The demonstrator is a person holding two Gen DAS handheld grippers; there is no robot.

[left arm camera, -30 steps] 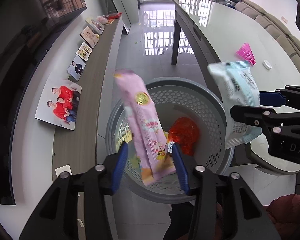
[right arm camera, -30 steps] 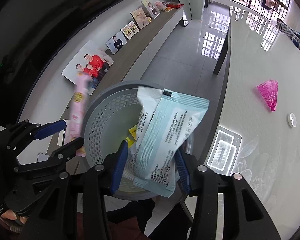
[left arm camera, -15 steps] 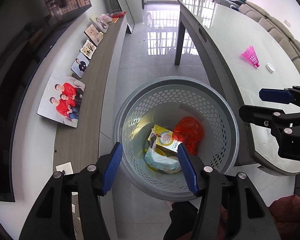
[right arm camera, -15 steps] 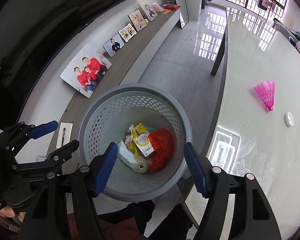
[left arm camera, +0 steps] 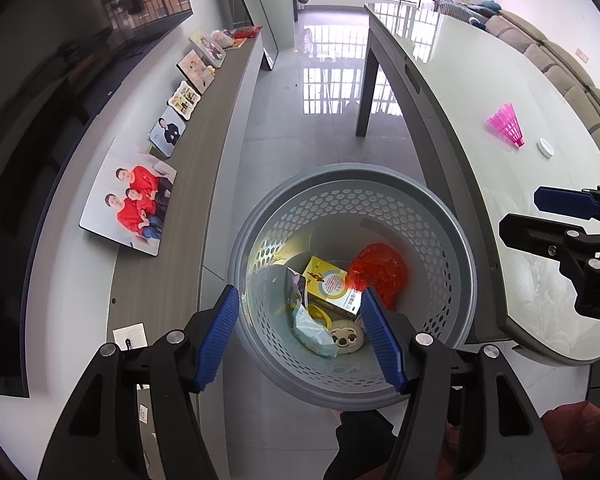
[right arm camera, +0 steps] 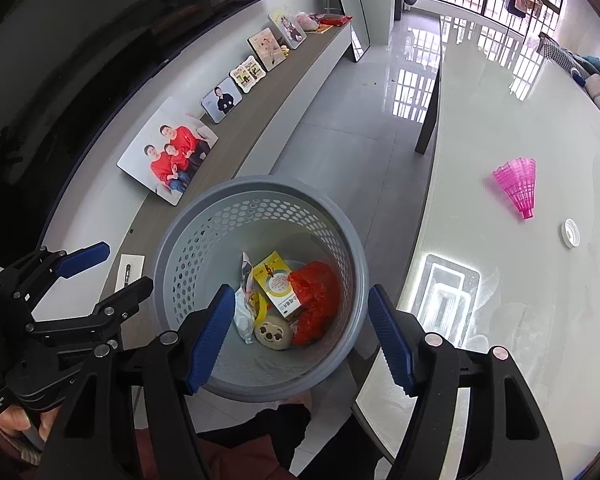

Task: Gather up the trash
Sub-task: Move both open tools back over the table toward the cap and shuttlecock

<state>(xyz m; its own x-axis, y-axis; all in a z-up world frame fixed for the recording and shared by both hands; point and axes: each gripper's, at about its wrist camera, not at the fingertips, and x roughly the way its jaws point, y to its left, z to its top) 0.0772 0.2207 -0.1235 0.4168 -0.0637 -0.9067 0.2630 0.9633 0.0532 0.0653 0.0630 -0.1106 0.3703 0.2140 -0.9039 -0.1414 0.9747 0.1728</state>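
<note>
Left gripper [left arm camera: 300,334]: pointing steeply downward over the grey perforated wastebasket [left arm camera: 456,248]; its blue-padded jaws are spreading wider, with nothing between them but the view into the bin.

Right gripper [right arm camera: 302,336]: pointing steeply downward over the same wastebasket [right arm camera: 180,256], just to the right of the left gripper [right arm camera: 100,276]; its jaws are standing apart and gripping nothing.

Mutual position: each gripper is appearing at the edge of the other's view, the right gripper [left arm camera: 540,220] hanging over the near edge of the table.

Wastebasket: standing upright on the tiled floor between the long wall shelf [left arm camera: 204,152] on the left and the glossy table [left arm camera: 452,92] on the right.

Trash: lying at the bottom of the bin; a crumpled red wrapper [left arm camera: 378,270] on the right, a yellow carton [left arm camera: 332,286] just beside it, a pale blue-white packet [left arm camera: 312,334] nearer, and a round beige piece with a cartoon face [left arm camera: 346,340] touching that packet.

Table top: bearing a pink plastic shuttlecock [right arm camera: 518,186] and, near it, a small white cap [right arm camera: 571,233], both well apart from the bin.

Shelf: carrying a row of leaning photo prints [right arm camera: 168,150] below a dark television screen [left arm camera: 60,60].

Person: a dark sleeve [right arm camera: 268,424] is showing at the near edge beneath the bin.
</note>
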